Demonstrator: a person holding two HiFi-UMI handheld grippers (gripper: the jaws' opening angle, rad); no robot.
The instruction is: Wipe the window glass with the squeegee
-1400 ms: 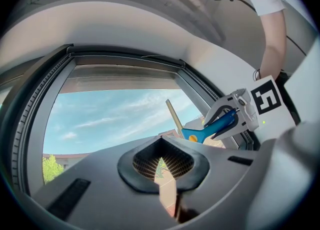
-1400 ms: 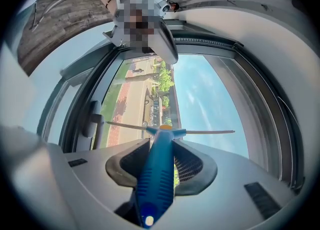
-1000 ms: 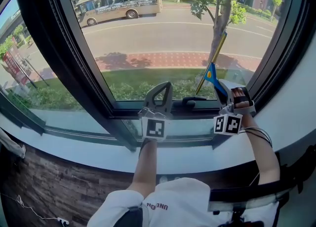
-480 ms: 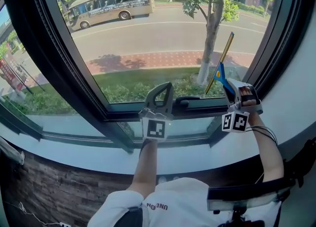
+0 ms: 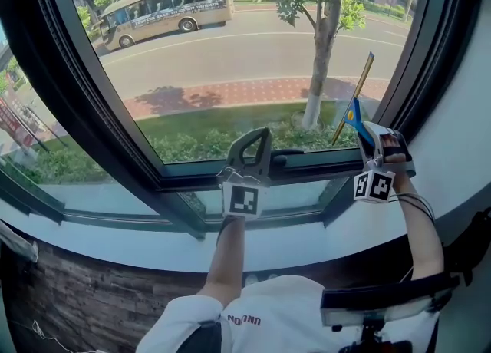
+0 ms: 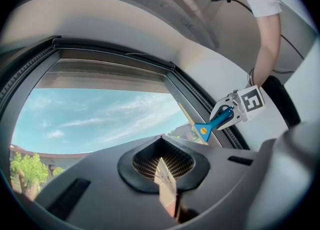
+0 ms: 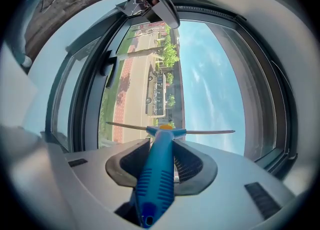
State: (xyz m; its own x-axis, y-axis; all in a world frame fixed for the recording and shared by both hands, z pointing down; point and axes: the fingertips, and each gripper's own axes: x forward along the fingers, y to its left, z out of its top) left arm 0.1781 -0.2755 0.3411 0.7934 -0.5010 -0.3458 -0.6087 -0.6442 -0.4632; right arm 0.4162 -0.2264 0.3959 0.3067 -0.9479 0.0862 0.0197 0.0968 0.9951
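Note:
The squeegee [image 5: 354, 106] has a blue handle and a thin long blade, which lies tilted against the lower right of the window glass [image 5: 230, 60]. My right gripper [image 5: 365, 136] is shut on the handle, close to the right window frame. In the right gripper view the handle [image 7: 156, 174] runs out between the jaws to the blade [image 7: 200, 132]. My left gripper [image 5: 259, 136] stands shut and empty at the bottom frame, mid-window. The left gripper view shows the squeegee [image 6: 212, 124] and the right gripper [image 6: 235, 111] off to the right.
A black window frame [image 5: 100, 113] surrounds the pane, with a latch handle [image 5: 291, 158] on the bottom rail beside the left gripper. A pale sill [image 5: 153, 229] runs below. Outside are a road, a bus and a tree.
My right gripper has carried the squeegee to the right and slightly up along the glass, toward the right frame. The left gripper has stayed in place.

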